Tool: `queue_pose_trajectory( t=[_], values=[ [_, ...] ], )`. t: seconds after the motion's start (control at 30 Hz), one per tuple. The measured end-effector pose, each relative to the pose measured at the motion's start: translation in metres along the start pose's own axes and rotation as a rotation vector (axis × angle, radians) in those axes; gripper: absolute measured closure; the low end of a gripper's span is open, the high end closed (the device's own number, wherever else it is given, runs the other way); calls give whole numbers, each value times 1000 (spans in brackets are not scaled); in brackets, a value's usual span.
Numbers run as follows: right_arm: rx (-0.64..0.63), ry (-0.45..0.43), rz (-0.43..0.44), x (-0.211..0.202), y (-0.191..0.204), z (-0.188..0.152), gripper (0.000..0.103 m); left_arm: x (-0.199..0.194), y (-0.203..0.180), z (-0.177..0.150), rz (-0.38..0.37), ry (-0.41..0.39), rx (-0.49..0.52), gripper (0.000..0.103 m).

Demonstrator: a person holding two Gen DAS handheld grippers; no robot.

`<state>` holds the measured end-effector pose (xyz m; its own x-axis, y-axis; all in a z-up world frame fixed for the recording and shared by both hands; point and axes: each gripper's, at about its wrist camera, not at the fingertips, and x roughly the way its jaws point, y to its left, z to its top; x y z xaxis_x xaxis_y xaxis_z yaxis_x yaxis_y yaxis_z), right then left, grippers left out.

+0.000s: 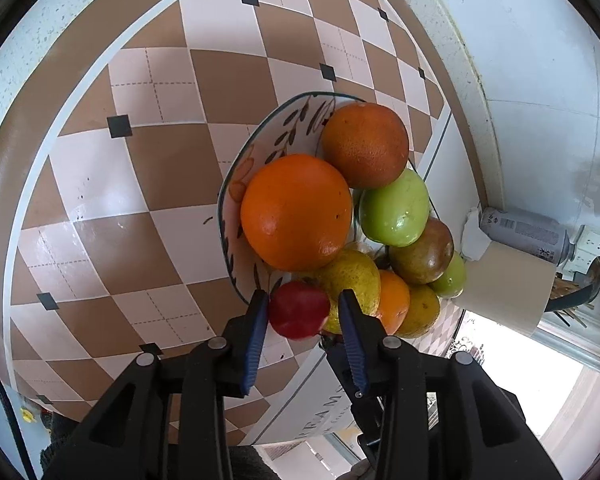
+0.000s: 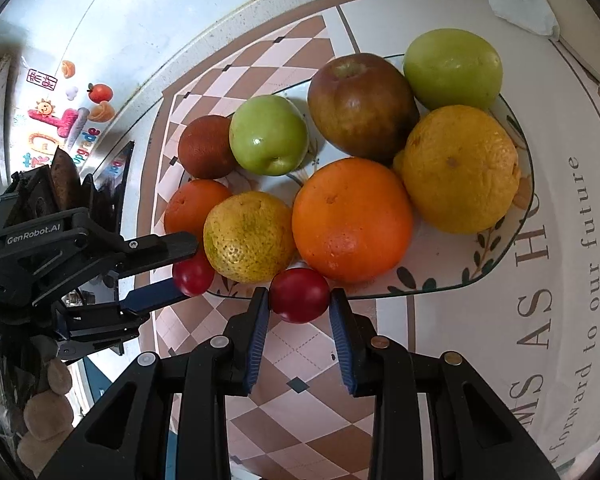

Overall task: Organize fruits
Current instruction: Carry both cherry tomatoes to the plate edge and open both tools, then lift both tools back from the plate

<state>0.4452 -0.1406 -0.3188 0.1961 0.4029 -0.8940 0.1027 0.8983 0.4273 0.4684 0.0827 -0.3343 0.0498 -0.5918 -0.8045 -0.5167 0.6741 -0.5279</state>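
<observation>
A patterned plate (image 2: 440, 264) holds several fruits: a big orange (image 2: 352, 220), yellow-green citrus (image 2: 248, 236), a yellow citrus (image 2: 460, 168), green apples (image 2: 268, 134) and a dark red apple (image 2: 360, 106). My left gripper (image 1: 303, 308) is shut on a small red fruit (image 1: 298, 310) at the plate's rim; it also shows in the right wrist view (image 2: 184, 260) holding that fruit (image 2: 192, 274). My right gripper (image 2: 299, 300) is shut on another small red fruit (image 2: 300, 294) at the plate's near rim. The plate (image 1: 240, 184) and big orange (image 1: 296, 212) show in the left wrist view.
The plate sits on a checkered brown and pink tablecloth (image 2: 300, 400) with printed lettering at the right. A paper roll (image 1: 500, 292) and a spray can (image 1: 524, 232) stand by the wall. A crumpled tissue (image 2: 524, 12) lies at the far right.
</observation>
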Motion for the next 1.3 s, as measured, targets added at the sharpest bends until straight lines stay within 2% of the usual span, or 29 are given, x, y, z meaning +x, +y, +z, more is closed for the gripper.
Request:
queue_pose_trajectory(
  t=[0.1,0.23,0.3,0.47,0.53,0.6,0.7,0.77,0.8,0.83,0.97,1.03,1.17,1.3],
  values=[
    [2,0,-3,0,-1,1,64,2,-1,0,9,3,-5,62],
    [2,2,-1,-1,-1,2,61,2,-2,-1,23,-1,0,62],
    [0,2,3,-3,-2,3,54,1,-3,-2,22,-4,5,62],
    [-10,1,4,-14,-3,2,49,-3,-12,-8,63,-23,47,62],
    [-34,-10,-17,-25,-2,0,38,-8,-18,-14,114,-45,95,62],
    [-66,-29,-67,-38,-1,-1,19,-13,-27,-23,204,-82,171,62],
    [-132,-70,-162,-59,1,-1,18,-16,-42,-40,365,-149,298,62],
    [-171,-82,-223,-69,2,1,15,-16,-49,-51,448,-189,362,61],
    [-182,-85,-236,-73,1,3,11,-15,-52,-56,483,-205,388,59],
    [-195,-90,-248,-77,1,6,10,-14,-55,-61,510,-221,404,52],
    [-244,-108,-296,-87,-1,12,7,-15,-63,-74,558,-276,431,29],
    [-254,-105,-292,-91,-4,14,7,-17,-64,-78,575,-302,437,10],
    [-273,-106,-295,-99,-9,13,7,-20,-73,-87,603,-353,459,9],
    [-266,-132,-303,-112,-12,6,7,-31,-81,-101,596,-392,484,8]
  ],
)
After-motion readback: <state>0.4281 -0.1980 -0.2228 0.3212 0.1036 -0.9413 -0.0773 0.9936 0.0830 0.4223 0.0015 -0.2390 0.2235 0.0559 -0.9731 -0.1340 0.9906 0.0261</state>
